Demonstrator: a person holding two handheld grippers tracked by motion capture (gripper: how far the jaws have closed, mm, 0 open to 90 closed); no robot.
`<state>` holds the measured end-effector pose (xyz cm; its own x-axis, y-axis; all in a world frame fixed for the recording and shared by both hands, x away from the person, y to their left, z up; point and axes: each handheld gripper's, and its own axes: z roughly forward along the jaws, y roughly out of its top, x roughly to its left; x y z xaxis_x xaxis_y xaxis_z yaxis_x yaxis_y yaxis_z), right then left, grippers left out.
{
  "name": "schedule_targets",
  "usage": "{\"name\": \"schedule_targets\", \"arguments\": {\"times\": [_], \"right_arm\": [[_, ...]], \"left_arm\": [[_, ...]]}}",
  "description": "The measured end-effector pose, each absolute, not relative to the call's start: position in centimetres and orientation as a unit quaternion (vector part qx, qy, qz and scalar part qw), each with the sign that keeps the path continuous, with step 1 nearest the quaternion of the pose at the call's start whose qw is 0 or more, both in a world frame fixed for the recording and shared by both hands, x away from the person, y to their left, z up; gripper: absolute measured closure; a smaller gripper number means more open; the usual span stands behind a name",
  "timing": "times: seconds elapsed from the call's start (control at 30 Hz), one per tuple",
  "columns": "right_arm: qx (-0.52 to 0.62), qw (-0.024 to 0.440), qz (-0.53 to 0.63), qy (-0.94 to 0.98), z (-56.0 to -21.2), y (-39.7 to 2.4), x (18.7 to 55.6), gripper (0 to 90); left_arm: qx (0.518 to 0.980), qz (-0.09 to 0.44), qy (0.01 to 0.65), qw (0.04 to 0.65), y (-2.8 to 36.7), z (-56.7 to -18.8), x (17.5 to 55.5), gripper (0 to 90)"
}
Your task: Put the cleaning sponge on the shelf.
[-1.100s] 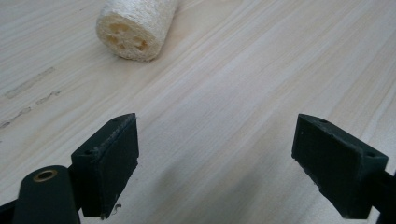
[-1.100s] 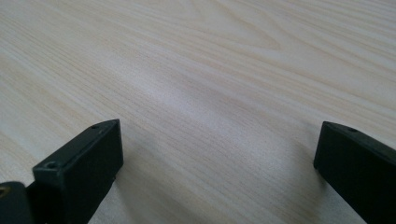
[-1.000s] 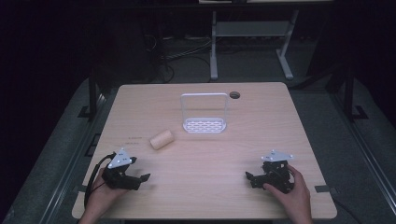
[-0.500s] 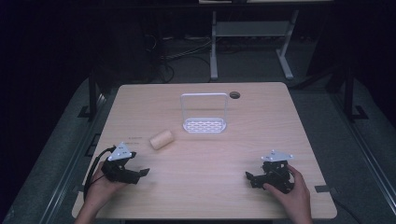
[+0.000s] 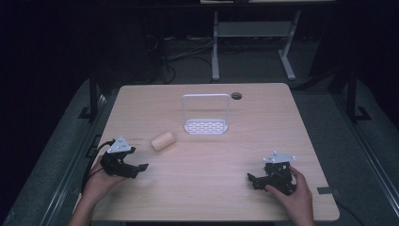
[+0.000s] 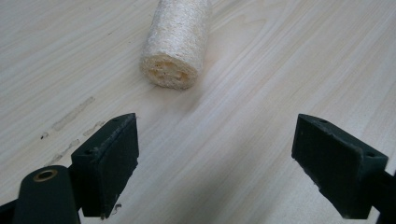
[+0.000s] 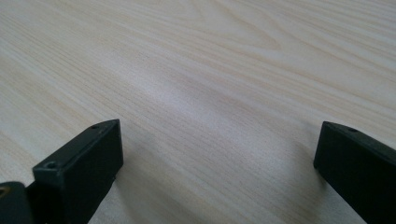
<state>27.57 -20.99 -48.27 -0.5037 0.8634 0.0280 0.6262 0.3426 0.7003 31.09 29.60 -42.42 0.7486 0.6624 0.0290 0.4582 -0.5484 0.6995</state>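
Note:
A short beige loofah roll (image 5: 163, 141) lies on its side on the wooden table (image 5: 207, 197), left of centre. My left gripper (image 5: 137, 169) rests near the table's left front, open, a short way in front of the roll. In the left gripper view the loofah roll (image 6: 175, 44) lies ahead of the wide-apart jaws, its cut end facing the camera, and nothing is between them. My right gripper (image 5: 252, 180) sits at the right front, held by a hand, open over bare wood (image 7: 210, 93).
A small white wire rack (image 5: 206, 114) with a slotted base stands at the middle back of the table. A round cable hole (image 5: 236, 96) is behind it. Dark floor, cables and a metal stand leg surround the table.
My left gripper has moved forward and slightly left, closer to the loofah roll. The right gripper and the roll have stayed put.

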Motion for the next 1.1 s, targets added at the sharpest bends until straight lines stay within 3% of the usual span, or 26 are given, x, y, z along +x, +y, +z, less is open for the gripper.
{"name": "schedule_targets", "arguments": {"times": [1.1], "right_arm": [[0.465, 0.177, 0.335, 0.800, -48.3, -21.0, 27.6, 1.0]], "left_arm": [[0.888, 0.135, 0.305, 0.317, 28.1, -41.0, 35.5, 14.4]]}}
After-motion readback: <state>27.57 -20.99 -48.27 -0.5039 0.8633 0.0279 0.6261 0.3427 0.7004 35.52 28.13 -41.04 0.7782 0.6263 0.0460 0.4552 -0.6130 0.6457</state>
